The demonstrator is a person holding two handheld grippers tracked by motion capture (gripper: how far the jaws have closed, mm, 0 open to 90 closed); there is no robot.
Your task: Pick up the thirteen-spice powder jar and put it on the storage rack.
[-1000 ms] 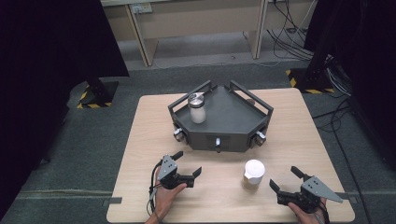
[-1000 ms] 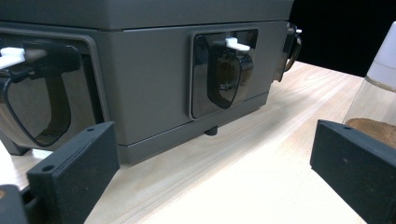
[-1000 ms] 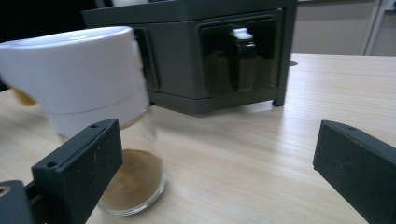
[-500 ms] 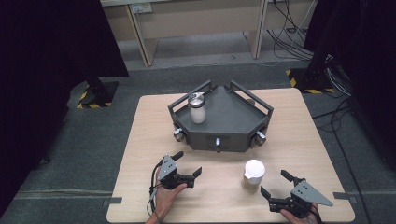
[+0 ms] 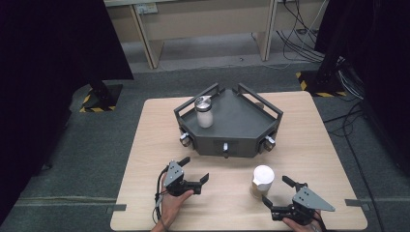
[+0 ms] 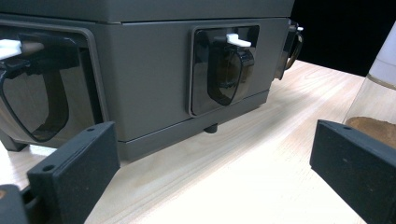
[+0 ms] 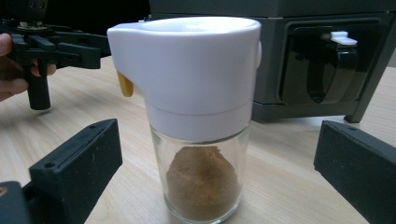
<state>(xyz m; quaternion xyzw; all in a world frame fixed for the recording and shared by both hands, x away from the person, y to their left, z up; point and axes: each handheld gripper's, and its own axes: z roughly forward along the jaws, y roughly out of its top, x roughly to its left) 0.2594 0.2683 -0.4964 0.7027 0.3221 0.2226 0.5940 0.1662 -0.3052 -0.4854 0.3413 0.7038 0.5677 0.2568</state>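
Note:
A glass jar with a white pouring lid and brown powder in its base stands upright on the wooden table, in front of a dark grey five-sided stand. My right gripper is open just to the jar's near right, with its jaws pointed at it. In the right gripper view the jar stands close between the spread jaws, untouched. My left gripper is open and empty at the near left, facing the stand's front panel. The jar shows at that view's right edge.
On the stand's top, a second jar with a metal lid stands at the back left, inside the low rails. Dark windows with white levers sit in the stand's faces. Bare tabletop lies on both sides of the stand.
My right gripper has moved left and a little forward, closing in on the white-lidded jar. The left gripper and both jars have stayed put.

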